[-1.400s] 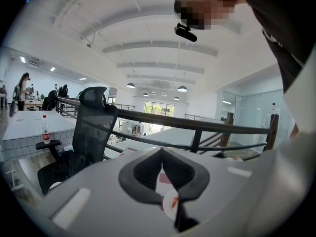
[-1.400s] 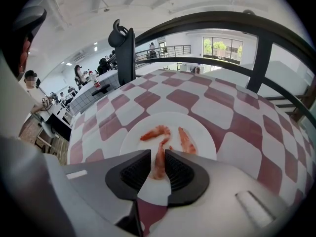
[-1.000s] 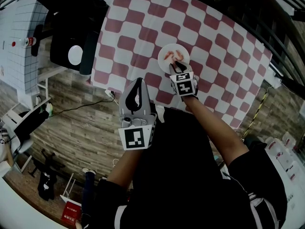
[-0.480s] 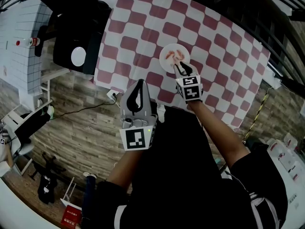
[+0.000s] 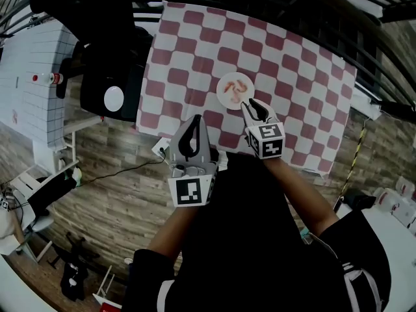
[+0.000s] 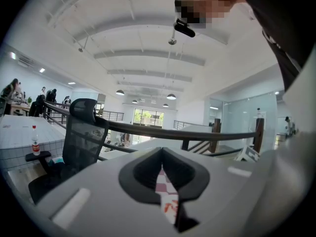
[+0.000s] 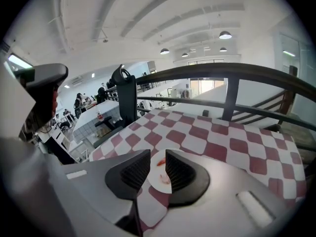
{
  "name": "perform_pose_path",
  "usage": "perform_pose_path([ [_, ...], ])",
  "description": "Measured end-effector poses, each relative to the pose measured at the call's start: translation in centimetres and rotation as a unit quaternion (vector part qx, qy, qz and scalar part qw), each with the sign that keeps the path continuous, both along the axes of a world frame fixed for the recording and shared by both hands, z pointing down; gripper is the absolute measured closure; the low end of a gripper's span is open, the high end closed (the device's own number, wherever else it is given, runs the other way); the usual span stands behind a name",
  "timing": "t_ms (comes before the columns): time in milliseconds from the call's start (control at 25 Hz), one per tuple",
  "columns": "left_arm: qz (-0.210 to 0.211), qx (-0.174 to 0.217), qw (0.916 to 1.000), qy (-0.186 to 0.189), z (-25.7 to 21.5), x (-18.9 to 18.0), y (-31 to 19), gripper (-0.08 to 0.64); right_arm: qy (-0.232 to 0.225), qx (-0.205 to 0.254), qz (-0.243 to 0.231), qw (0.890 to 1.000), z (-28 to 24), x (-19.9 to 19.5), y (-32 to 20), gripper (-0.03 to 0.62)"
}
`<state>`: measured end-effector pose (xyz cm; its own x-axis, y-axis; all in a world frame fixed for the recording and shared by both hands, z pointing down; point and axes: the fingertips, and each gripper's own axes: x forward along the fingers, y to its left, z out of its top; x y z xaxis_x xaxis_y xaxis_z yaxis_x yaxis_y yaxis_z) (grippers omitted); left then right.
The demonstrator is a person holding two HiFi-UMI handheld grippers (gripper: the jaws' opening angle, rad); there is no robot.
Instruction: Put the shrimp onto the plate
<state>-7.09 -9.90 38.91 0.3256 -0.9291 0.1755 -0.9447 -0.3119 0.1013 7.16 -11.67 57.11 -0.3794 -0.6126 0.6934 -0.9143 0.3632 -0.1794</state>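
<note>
With the shrimp point(image 5: 232, 83) judged already on the plate point(image 5: 225, 101), the right gripper point(image 5: 252, 106), fingers parted and empty at the plate's 5 o'clock, is best lifted clear without the plate being nudged, while the left gripper point(image 5: 194, 122) is held closed on nothing.

One white plate point(image 5: 225, 97) lies near the front edge of the single red-and-white checked table point(image 5: 305, 77), holding what look like two shrimp point(image 5: 235, 83), though the exact count is hard to confirm from above. Two hand-held grippers hover at that same edge, the left gripper point(image 5: 194, 119) and the right gripper point(image 5: 252, 104). Off the table's left edge stand one black office chair point(image 5: 97, 57) and, on one white tiled counter point(image 5: 26, 64), a single red-capped bottle point(image 5: 45, 78).
</note>
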Motion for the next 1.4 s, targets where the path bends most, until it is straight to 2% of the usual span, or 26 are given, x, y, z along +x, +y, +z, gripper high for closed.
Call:
perform_pose_path([
  [160, 0.032, -0.011, 0.9994, 0.005, 0.0, 0.9, 0.3, 0.552, -0.011, 0.026, 0.014, 1.0, -3.6, -0.2, 0.3, 0.499],
  [240, 0.045, 0.008, 0.9989, 0.012, -0.8, 1.5, 0.1, 0.552, -0.02, 0.04, 0.025, 0.999, -5.3, -0.5, 0.6, 0.499],
  [360, 0.065, 0.012, 0.9976, 0.021, -1.2, 2.3, 0.2, 0.552, -0.032, 0.062, 0.045, 0.997, -7.6, -0.7, 1.3, 0.503],
  [720, 0.125, 0.019, 0.9914, 0.034, -2.3, 4.4, 1.1, 0.552, -0.043, 0.101, 0.072, 0.991, -11.1, -0.8, 3.3, 0.525],
  [1040, 0.179, 0.023, 0.9834, 0.018, -2.4, 5.9, 2.8, 0.552, -0.061, 0.158, 0.108, 0.98, -15.5, -0.9, 4.7, 0.589],
  [1200, 0.193, 0.05, 0.9798, 0.012, -3.7, 6.3, 3.4, 0.552, -0.062, 0.194, 0.121, 0.972, -17.8, -0.8, 4.9, 0.594],
  [1400, 0.201, 0.052, 0.9782, 0.007, -4.3, 6.5, 3.4, 0.552, -0.053, 0.247, 0.119, 0.96, -20.6, -1.0, 5.1, 0.594],
])
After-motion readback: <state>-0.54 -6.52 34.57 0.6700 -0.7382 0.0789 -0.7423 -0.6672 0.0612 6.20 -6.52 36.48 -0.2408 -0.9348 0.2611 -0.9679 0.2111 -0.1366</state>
